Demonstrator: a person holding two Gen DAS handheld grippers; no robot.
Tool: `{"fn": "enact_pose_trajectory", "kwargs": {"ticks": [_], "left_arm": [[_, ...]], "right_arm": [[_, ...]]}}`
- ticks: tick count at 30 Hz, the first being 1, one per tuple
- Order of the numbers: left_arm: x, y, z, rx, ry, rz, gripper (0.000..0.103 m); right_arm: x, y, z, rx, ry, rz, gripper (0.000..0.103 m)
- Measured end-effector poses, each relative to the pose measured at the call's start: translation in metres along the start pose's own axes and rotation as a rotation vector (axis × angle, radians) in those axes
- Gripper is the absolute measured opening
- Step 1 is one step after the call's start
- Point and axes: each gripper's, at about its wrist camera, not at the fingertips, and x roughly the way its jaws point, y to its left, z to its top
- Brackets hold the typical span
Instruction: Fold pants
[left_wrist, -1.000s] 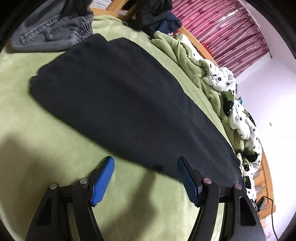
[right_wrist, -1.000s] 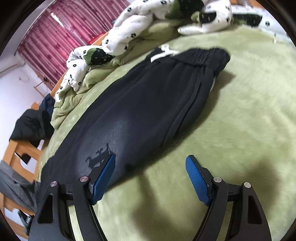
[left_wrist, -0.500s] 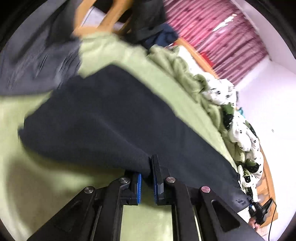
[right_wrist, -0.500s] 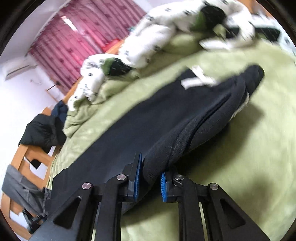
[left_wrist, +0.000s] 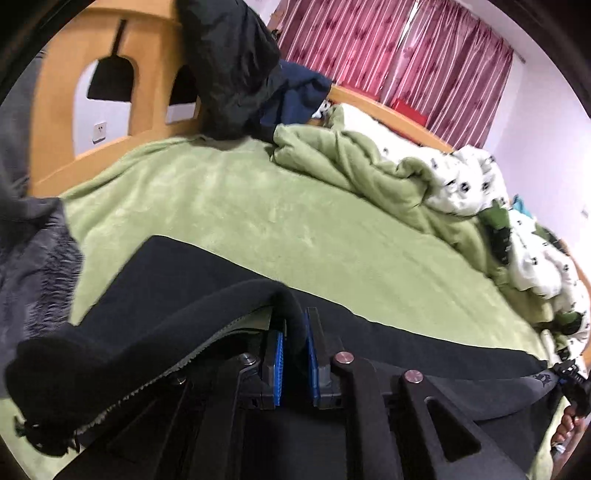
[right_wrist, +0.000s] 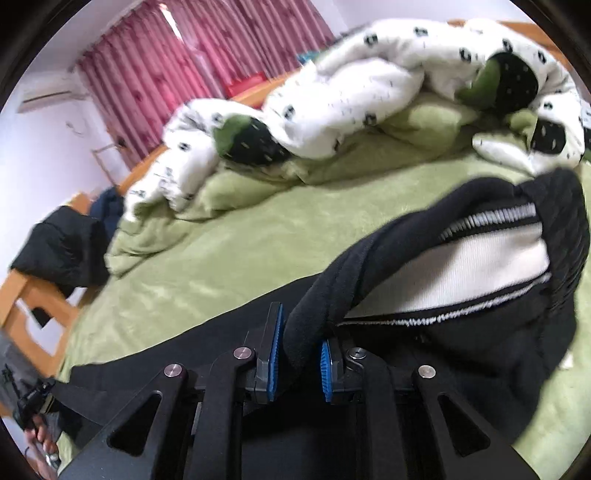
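The black sweatpants (left_wrist: 155, 317) lie along the green bed cover (left_wrist: 258, 206). My left gripper (left_wrist: 294, 343) is shut on the near edge of a pant leg and lifts it off the bed. My right gripper (right_wrist: 300, 347) is shut on the near edge of the pants (right_wrist: 369, 266) by the waistband, raised so that the white inner lining (right_wrist: 461, 269) shows. The rest of the pants stretches between the two grippers.
A rumpled white and green quilt (right_wrist: 332, 99) is heaped along the far side of the bed. Dark clothes (left_wrist: 236, 70) hang on the wooden headboard (left_wrist: 59, 110). Grey jeans (left_wrist: 33, 273) lie at the left. Red curtains (left_wrist: 406, 55) hang behind.
Both grippers went from open above the bed to shut on the pants' near edge, then lifted that edge up and over towards the far side.
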Motion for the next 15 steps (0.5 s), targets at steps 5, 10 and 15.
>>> {"fn": "enact_pose_trajectory", "kwargs": {"ticks": [5,10,15], "left_arm": [[0.027,-0.004,-0.008,-0.022,0.08,0.055,0.062],[-0.015,-0.003,-0.027,0.015,0.063,-0.02,0.075],[-0.058,0.021,-0.065,-0.011,0.118,-0.056,0.077]], "right_arm": [[0.042,-0.006,-0.005,0.091,0.105,0.029,0.047],[0.016,0.002,-0.029,0.026,0.108,0.024,0.063],[-0.047,-0.007,-0.073,-0.04,0.096,-0.032,0.067]]}}
